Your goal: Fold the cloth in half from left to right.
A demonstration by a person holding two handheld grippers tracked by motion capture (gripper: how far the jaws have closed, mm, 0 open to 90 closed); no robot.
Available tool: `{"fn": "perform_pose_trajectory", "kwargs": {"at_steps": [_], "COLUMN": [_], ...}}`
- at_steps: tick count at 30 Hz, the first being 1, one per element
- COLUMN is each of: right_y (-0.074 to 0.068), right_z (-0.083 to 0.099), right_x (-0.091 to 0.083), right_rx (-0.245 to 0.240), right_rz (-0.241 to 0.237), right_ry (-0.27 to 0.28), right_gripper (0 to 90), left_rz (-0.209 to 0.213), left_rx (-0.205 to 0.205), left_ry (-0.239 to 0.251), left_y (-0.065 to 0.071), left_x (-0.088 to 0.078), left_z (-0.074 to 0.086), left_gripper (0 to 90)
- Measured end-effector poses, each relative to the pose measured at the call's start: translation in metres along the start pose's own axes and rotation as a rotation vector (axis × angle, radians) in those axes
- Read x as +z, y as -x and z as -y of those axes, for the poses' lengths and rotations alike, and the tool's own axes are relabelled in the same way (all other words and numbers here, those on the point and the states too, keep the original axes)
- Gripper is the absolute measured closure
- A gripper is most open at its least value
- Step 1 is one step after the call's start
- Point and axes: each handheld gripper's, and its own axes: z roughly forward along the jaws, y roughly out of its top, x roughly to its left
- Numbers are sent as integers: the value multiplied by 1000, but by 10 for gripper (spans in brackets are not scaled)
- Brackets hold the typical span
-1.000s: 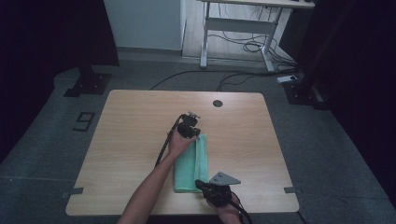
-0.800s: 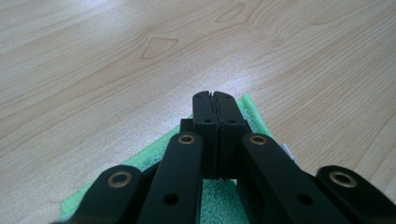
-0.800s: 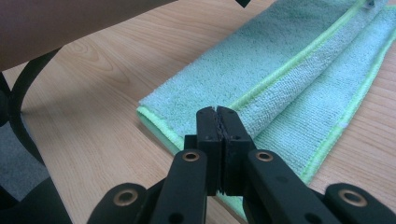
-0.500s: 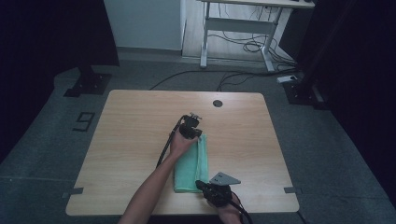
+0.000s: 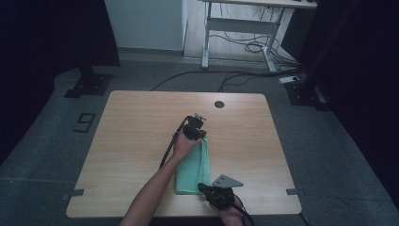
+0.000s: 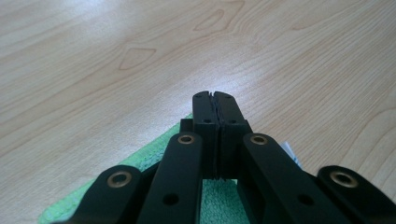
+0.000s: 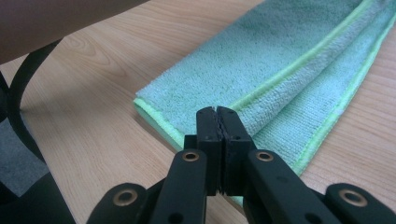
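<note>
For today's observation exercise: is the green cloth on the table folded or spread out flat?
Folded. The green cloth lies as a narrow strip with one layer lapped over another, its hemmed edges running lengthwise side by side.

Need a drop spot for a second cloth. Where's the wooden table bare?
Bare: the whole left half of the light wooden table, and the right strip past the folded green microfibre towel. The back, around the round black grommet, is free. Crowded: centre-front, both tongs at the towel's ends.

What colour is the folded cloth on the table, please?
Mint green cloth with a brighter lime edge, clearest in the right gripper view.
</note>
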Motion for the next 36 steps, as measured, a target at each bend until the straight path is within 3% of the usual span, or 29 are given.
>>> {"fn": "perform_pose_trajectory", "kwargs": {"at_steps": [6,33,36], "right_y": [3,13,13], "right_z": [2,10,9], "right_x": [0,-4,-6], "right_rx": [10,66,61], "right_rz": [2,17,35], "right_ry": [-8,-58,-65], "right_gripper": [879,862,852], "left_rz": [1,1,2], "left_rx": [-18,-1,-4], "left_ry": [-14,-12,-11], "left_y": [-2,6,7], "left_x": [7,13,14], "left_z": [3,2,3], "left_gripper": [877,848,833]}}
